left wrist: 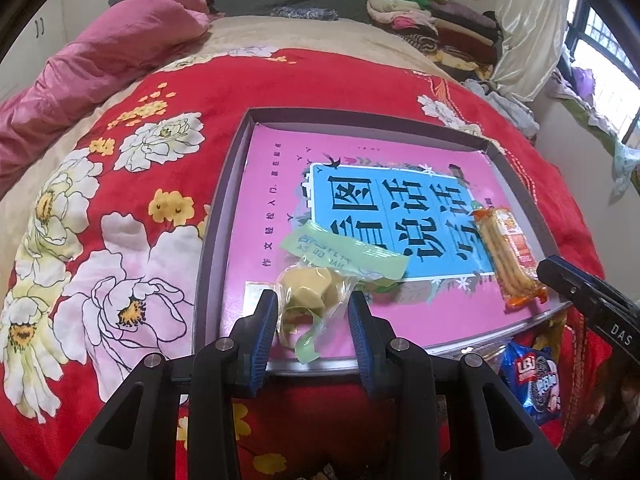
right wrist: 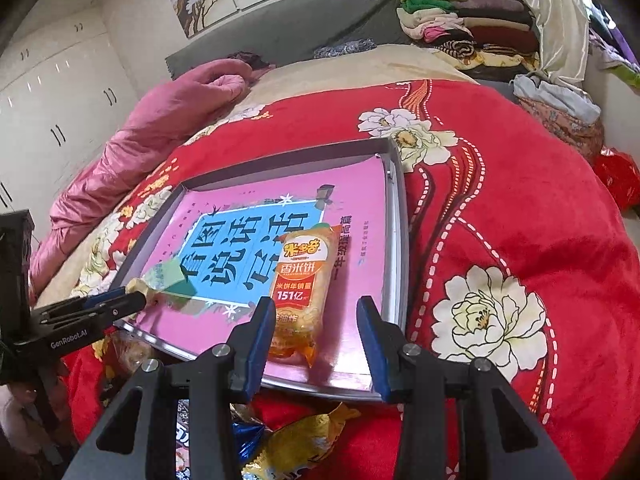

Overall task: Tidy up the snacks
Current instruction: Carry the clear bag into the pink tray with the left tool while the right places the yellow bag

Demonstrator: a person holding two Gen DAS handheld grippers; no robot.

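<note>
Snacks are being sorted into a shallow tray (left wrist: 224,184) lined w/ a pink-and-blue printed sheet, set on a red floral blanket (left wrist: 132,184).

Left wrist view: the left gripper (left wrist: 313,312) is seen w/ jaws partly spread around a clear-wrapped yellowish pastry (left wrist: 310,290) w/ a green label, lying at the tray's near edge. The wrapper sits between the blue pads (left wrist: 267,312); whether it is actually pressed can't be told, gaps are seen on both sides. An orange rice-cracker pack (left wrist: 510,256) is laid on the tray's right part, the right gripper's tip just beside it. A blue cookie pack (left wrist: 528,376) is left outside the tray, on the blanket.

Right wrist view: the right gripper (right wrist: 316,320) is held w/ jaws partly spread, the rice-cracker pack's near end lying between them but apparently not pinched; a gap is seen on the right side. A gold-wrapped sweet (right wrist: 296,436) is seen below, off the tray.

Step judged: both items appear placed in the tray, approx. at release. Next move calls for both grippers to be drawn back clear of the wrappers w/o dragging them, then the loose packs near the tray's front edge to be fetched.
</note>
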